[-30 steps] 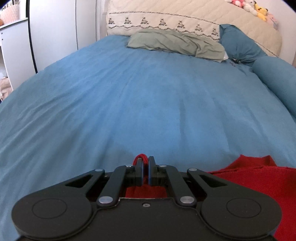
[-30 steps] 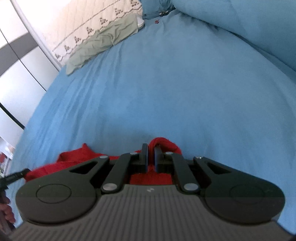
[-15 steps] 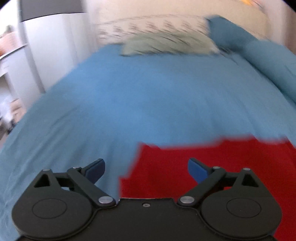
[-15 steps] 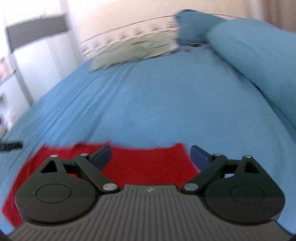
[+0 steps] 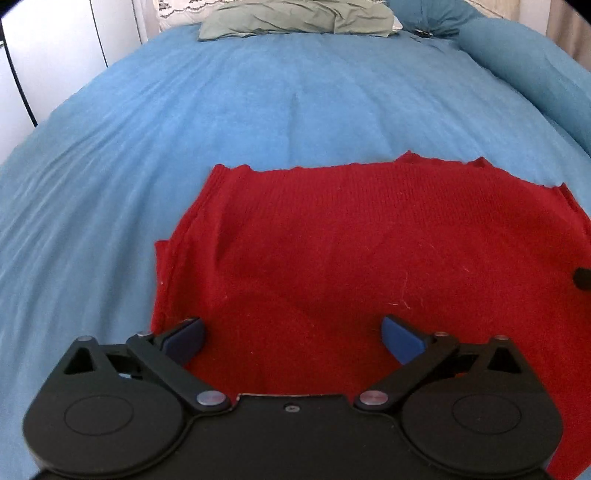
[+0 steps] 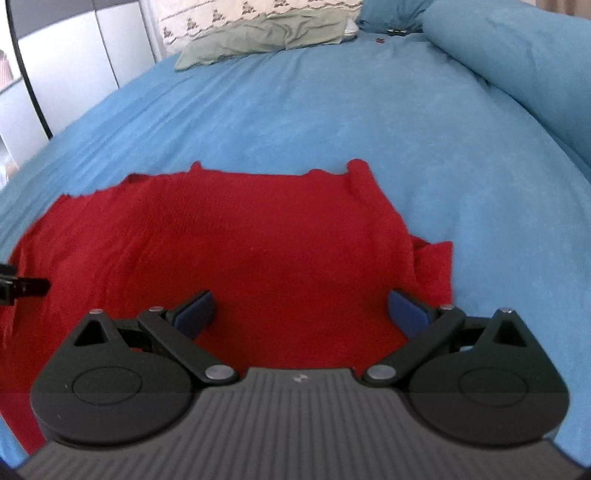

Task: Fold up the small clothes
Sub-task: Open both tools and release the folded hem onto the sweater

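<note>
1. Left gripper (image 5: 291, 334): jaws spread wide, nothing held. Blue pads (image 5: 184, 338) are seen over the near part of the red knit (image 5: 369, 251); whether they touch the fabric cannot be told.
2. Right gripper (image 6: 301, 308): jaws likewise spread, empty. Pads (image 6: 195, 312) sit over the knit (image 6: 240, 251); contact not resolvable.
3. Knit is laid flat on the blue bedspread (image 5: 258, 103), near edge of bed. Far edge is ragged and slightly wavy in both views.
4. Near edge of the knit is hidden under both gripper bodies, so its full outline cannot be made out.
5. In the left wrist view the knit is cut off at the right frame edge; a narrow flap is seen down its left side.
6. In the right wrist view a bunched flap (image 6: 434, 262) is seen at the knit's right side; its shape is unclear. The knit runs out of frame at lower left.
7. Dark tip (image 5: 583, 278) at the right edge of the left view is cut off; taken as part of the other gripper. A similar dark part (image 6: 22, 288) is seen at the left edge of the right view.
8. Green pillow (image 5: 295, 18) lies at the head of the bed, partly cropped by the top of frame. Blue bolster (image 6: 517, 55) runs along the right side, cut off.
9. White cabinet (image 6: 74, 66) to the left is only partly visible.
</note>
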`<state>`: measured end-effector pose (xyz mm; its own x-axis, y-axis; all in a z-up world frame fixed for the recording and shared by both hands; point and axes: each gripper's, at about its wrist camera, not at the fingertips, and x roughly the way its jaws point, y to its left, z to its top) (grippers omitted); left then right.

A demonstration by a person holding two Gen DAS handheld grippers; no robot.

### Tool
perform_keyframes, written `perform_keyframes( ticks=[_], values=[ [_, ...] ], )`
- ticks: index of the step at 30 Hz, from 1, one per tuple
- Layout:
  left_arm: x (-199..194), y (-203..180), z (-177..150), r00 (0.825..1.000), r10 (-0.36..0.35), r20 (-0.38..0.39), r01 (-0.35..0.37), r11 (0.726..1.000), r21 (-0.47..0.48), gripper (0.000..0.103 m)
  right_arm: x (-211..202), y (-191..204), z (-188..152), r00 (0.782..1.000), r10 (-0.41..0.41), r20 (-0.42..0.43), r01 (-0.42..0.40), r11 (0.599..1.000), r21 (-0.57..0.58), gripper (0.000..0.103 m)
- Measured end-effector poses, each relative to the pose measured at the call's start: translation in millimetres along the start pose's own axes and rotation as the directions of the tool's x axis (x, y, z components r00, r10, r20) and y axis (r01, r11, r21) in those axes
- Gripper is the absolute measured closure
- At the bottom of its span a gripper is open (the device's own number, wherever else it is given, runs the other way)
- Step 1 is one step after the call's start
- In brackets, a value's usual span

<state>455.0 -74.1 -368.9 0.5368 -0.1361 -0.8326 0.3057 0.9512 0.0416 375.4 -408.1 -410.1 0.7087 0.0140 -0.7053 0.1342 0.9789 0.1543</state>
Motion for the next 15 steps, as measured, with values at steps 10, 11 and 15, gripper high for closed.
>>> perform_keyframes(
  ticks=[10, 11, 15],
  values=[
    [-23, -11, 9, 0.997, 0.062, -0.055, -0.061, 0.998, 0.022, 0.0, -72, 8, 32, 0.992, -0.109, 0.068, 0.109, 0.994, -0.005, 0.0],
    [-29, -14, 10, 0.996, 0.068, -0.052, -0.066, 0.997, 0.032, 0.0, -87, 10, 34, 0.989, -0.118, 0.089, 0.118, 0.993, 0.002, 0.0],
    [-66, -25, 12, 0.998, 0.05, -0.034, -0.049, 0.998, 0.03, 0.0, -149, 21, 32, 0.98, -0.169, 0.108, 0.164, 0.985, 0.052, 0.0]
  ],
)
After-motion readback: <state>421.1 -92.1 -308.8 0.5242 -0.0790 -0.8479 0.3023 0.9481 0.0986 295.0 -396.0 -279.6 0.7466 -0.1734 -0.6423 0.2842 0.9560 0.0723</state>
